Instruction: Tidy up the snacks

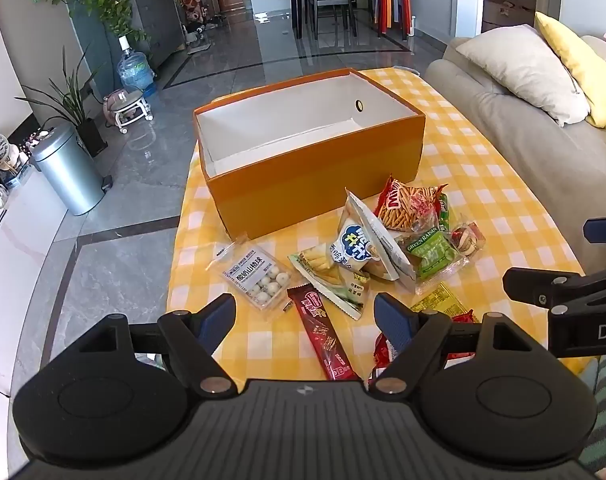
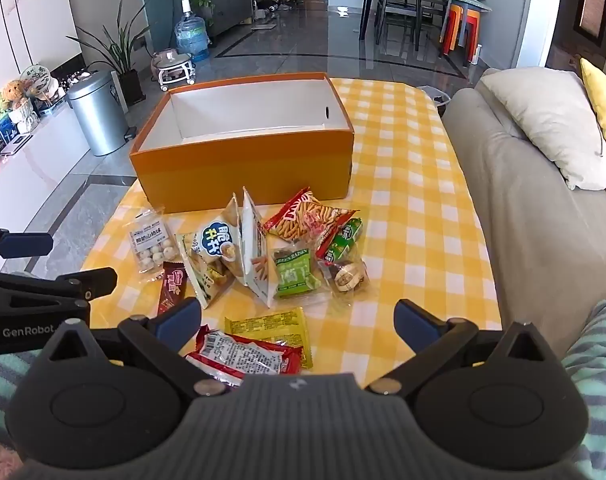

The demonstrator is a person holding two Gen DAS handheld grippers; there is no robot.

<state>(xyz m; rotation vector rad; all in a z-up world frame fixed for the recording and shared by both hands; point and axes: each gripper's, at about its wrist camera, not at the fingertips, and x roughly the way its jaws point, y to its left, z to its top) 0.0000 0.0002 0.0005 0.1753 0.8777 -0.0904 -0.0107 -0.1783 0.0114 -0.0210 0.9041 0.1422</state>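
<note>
An orange box [image 1: 315, 184] [image 2: 243, 168] with a white, empty inside stands on the yellow checked tablecloth [image 1: 483, 184] [image 2: 407, 208]. In front of it lies a heap of snack packets: a clear pack of white balls [image 1: 259, 276] [image 2: 151, 246], a dark red bar [image 1: 323, 336], a white-and-blue bag [image 1: 357, 248] [image 2: 219, 244], a red stick-snack bag [image 1: 409, 204] [image 2: 307, 216], a green raisin pack [image 1: 433, 254] [image 2: 295, 274] and a red-and-white packet [image 2: 243, 354]. My left gripper [image 1: 305, 320] hangs open over the dark red bar. My right gripper [image 2: 297, 320] is open above the red-and-white packet, holding nothing.
A beige sofa [image 1: 515, 120] [image 2: 523, 200] with cushions borders the table on the right. To the left are a glossy tiled floor, a metal bin [image 1: 67, 168] [image 2: 99, 120], plants and a water bottle [image 2: 191, 36]. Dining chairs stand far back. A striped cloth [image 2: 599, 340] is near me.
</note>
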